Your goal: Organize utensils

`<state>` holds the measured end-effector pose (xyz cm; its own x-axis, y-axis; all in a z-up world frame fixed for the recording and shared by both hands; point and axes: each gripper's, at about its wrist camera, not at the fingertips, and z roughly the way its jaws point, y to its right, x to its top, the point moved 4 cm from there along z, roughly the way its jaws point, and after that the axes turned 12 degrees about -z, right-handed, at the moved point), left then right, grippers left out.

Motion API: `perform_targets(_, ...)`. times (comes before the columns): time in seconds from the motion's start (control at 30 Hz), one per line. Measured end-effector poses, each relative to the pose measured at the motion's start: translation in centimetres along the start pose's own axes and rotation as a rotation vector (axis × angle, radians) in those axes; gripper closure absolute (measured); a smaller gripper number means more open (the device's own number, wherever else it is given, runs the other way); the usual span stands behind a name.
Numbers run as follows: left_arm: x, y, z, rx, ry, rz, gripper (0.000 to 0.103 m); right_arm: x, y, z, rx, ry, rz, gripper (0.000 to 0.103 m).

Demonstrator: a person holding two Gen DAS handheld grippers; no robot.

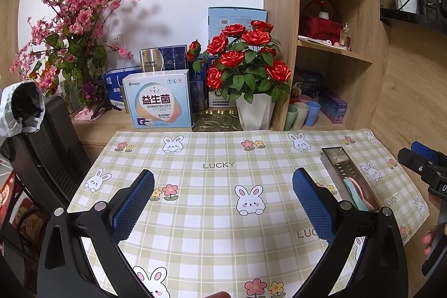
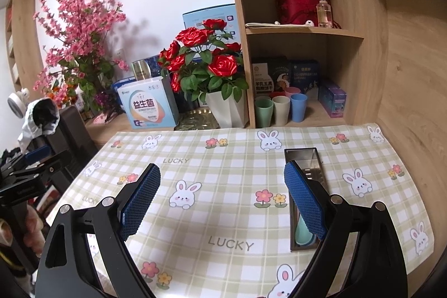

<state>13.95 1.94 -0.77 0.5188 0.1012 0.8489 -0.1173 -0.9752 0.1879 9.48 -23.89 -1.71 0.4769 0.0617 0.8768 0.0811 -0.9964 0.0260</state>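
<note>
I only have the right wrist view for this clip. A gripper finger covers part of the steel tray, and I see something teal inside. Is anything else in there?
Observer: Yes. In the left wrist view, the rectangular stainless steel tray also holds a pink plastic utensil lying beside the teal plastic utensil.
Operator: The left gripper is just a sliver at my edge. Is it open?
Observer: The left gripper is open, with only the green checked bunny mat showing between its fingers.
</note>
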Motion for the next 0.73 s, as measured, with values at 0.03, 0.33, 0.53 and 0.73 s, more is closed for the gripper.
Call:
perform_targets(0.03, -0.03, -0.07, -0.02, 0.000, -0.001, -0.002, 0.006, 0.00, -0.01, -0.02, -0.001, 0.000, -0.001, 0.016)
perform_targets(0.33, -0.35, -0.59, -0.07, -0.005, -0.025, -0.027, 0.006, -0.17, -0.28, 0.12, 0.000, -0.004, -0.001, 0.016)
perform_targets(0.53, -0.30, -0.77, 0.02, 0.000, -0.033, -0.032, 0.006, -0.39, -0.47, 0.19, 0.000, -0.006, 0.001, 0.016)
perform_targets(0.73, -0.20, -0.76, 0.01, 0.009, -0.032, -0.031, 0.006, -0.51, -0.56, 0.33, 0.001, -0.008, 0.001, 0.016)
